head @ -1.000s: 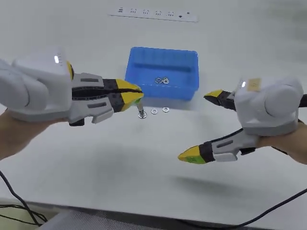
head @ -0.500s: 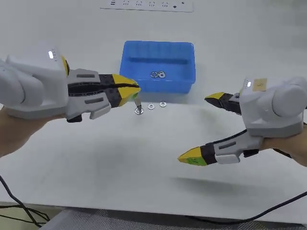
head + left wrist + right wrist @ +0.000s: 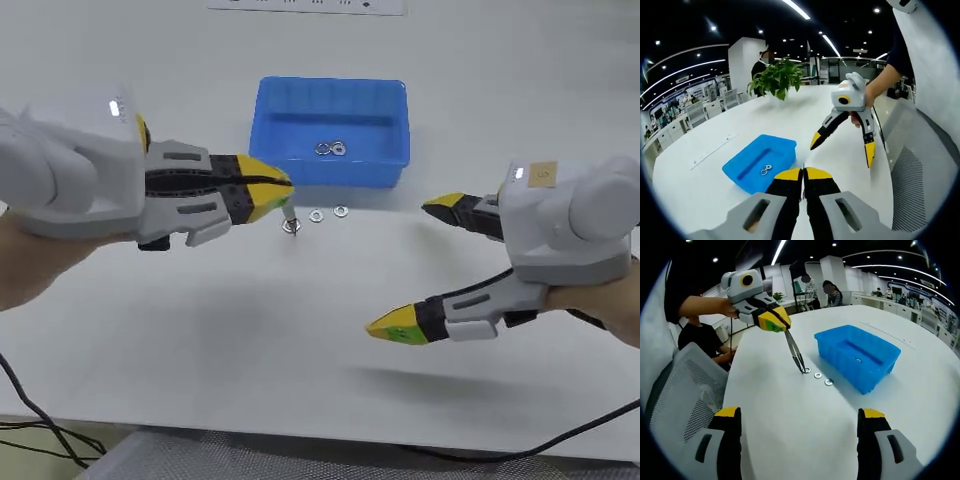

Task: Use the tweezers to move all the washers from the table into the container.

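Between the jaws of the left gripper [image 3: 284,192]: tweezers [image 3: 796,352], held by their upper end, with the jaws closed tight on them. The long axis of the tweezers slopes down and forward from the yellow jaw tips to the desk [image 3: 300,330].

At the tweezer points: nearest washer [image 3: 807,370], lying flat on the desk. The points are at its rim or over its hole. I cannot tell whether they touch it or have it pinched.

Beside it, in one short row: middle washer [image 3: 817,375] and far washer [image 3: 828,382], each a little apart from the next. In the head view the row leads rightward from the points and runs along the near wall of the container.

Beyond the row: container [image 3: 333,120], blue and open-topped, near the row but not touching it. Two washers [image 3: 330,149] lie side by side on its floor.

Off to the right, above the desk: right gripper [image 3: 420,267], jaws spread wide and holding nothing, well apart from the row and aimed roughly toward it.

Assessment: three washers remain on the desk. The left gripper is the nearer one and carries the tool. The container lies just past the points and slightly right of them. The coming move therefore probably turns on the points closing across the nearest washer's rim, followed by a lift and a short carry forward over the near wall.
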Action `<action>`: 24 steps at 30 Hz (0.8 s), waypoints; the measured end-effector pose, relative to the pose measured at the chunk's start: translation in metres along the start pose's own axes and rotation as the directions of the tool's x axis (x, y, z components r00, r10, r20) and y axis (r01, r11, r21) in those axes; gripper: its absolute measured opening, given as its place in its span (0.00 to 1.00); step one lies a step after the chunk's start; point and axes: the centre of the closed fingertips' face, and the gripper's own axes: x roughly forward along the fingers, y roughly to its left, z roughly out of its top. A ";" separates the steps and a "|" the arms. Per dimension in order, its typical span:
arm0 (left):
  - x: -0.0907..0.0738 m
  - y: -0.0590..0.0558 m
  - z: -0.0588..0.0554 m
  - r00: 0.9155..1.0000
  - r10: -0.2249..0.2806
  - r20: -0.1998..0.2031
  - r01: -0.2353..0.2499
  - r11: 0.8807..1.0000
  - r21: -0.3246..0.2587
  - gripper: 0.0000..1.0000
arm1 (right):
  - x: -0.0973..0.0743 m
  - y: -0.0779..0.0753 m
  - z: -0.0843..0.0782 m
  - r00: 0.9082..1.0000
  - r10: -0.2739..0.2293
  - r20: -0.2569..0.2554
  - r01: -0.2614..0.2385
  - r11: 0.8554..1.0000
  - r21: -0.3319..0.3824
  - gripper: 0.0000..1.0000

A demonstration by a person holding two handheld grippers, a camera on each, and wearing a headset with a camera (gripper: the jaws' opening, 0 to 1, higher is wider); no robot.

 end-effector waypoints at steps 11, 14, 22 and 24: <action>-0.004 0.003 -0.005 0.998 -0.035 -0.057 0.035 0.999 -0.018 0.05 | 0.023 0.007 0.034 0.997 0.072 0.022 -0.070 0.993 -0.090 0.75; -0.004 0.001 -0.006 0.996 -0.055 -0.065 0.054 0.998 -0.014 0.05 | 0.030 0.002 0.041 0.998 0.056 0.020 -0.052 0.989 -0.141 0.65; -0.001 0.005 -0.007 0.996 -0.042 -0.081 0.042 0.999 -0.003 0.05 | 0.051 -0.007 0.064 0.997 0.064 0.040 -0.054 0.979 -0.199 0.42; -0.001 0.004 -0.007 0.995 -0.046 -0.086 0.046 0.999 0.001 0.05 | 0.056 -0.008 0.068 0.997 0.068 0.033 -0.060 0.975 -0.216 0.36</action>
